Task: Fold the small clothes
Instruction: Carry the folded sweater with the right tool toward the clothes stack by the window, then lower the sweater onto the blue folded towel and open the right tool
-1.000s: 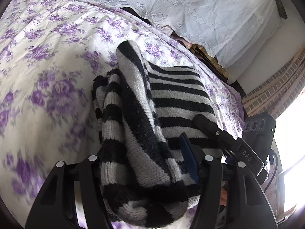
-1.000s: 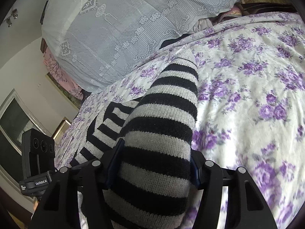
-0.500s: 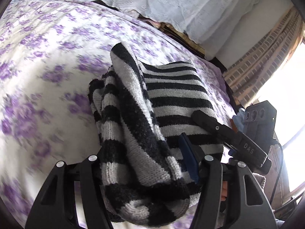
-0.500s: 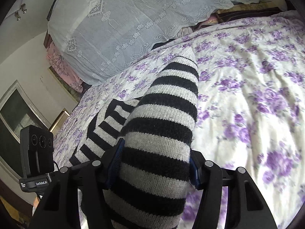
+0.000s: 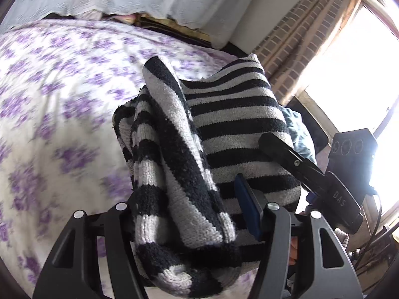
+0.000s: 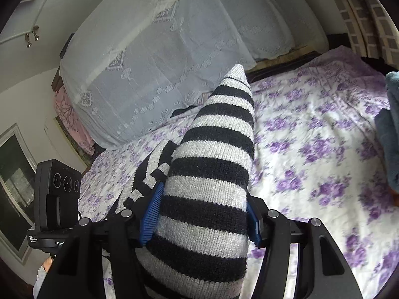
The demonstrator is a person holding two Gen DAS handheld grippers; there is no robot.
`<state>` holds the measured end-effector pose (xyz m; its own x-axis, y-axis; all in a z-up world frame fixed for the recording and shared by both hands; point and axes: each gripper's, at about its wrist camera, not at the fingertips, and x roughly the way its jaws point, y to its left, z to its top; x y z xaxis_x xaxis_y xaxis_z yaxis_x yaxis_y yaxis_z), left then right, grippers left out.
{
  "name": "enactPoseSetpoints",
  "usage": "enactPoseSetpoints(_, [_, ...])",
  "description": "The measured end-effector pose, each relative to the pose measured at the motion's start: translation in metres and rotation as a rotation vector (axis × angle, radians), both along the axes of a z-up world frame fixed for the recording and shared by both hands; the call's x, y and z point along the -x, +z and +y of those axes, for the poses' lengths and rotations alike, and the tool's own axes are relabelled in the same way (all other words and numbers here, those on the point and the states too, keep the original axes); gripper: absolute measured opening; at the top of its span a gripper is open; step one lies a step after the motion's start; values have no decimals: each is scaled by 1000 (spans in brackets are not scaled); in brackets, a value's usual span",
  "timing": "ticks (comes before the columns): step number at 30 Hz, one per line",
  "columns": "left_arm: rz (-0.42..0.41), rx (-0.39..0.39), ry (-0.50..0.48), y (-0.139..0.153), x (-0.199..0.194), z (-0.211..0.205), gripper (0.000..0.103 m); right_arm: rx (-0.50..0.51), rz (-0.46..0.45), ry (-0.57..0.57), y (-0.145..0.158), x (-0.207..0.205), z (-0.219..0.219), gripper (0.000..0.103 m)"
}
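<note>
While both grippers gripped the striped knit garment (image 5: pixel 224 134), it hung lifted off the bed (image 5: pixel 62 99) between them, not lying flat on the floral sheet. The left gripper (image 5: pixel 189 214) had its jaws closed down on a thick bunch of the knit, several layers gathered between the blue pads (image 5: pixel 247 209); part of the fabric drooped below the fingers toward the camera. The right gripper (image 6: pixel 202 214) was likewise clamped on a rolled or doubled section of the garment (image 6: pixel 214 164), its jaws held fairly wide apart only by the bulk of the cloth between them.

From the left wrist view, the right gripper's finger (image 5: pixel 286 154) appeared just right of the left one, pressed against the same striped panel, so the two holds sat close together along one edge. From each gripper the garment ran forward and away, tapering to a point ahead of the right jaws. Its long axis seemed to lie along the fingers, away from the person.

Judging from this, the fold was midway: the piece looked already doubled and would next need laying down on the bed ahead. Neither hand looked clearly nearer the sheet. A blue cloth (image 6: pixel 391 129) lay at the bed's right edge, well apart.
</note>
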<state>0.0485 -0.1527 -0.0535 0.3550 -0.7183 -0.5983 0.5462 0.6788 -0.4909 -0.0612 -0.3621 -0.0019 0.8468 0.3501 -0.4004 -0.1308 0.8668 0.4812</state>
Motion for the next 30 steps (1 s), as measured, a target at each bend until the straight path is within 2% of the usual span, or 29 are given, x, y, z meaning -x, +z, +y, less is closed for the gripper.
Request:
enactPoseSetpoints(11, [-123,-22,-199,61,14,-141,59,-25,-118,-213,48,48,-132,59])
enactPoseSetpoints(21, [-168,2,-348,103,10,-269,61,3,-168,-393,85,70,-243,59])
enactPoseSetpoints(27, [-163,-7,-372,110,-8,-331,62,-53,-163,-452,83,60,-300,59])
enactPoseSetpoints(30, [-127,-47,-338,88,-26,-350,65,-72,-99,-491,60,46,-324,59])
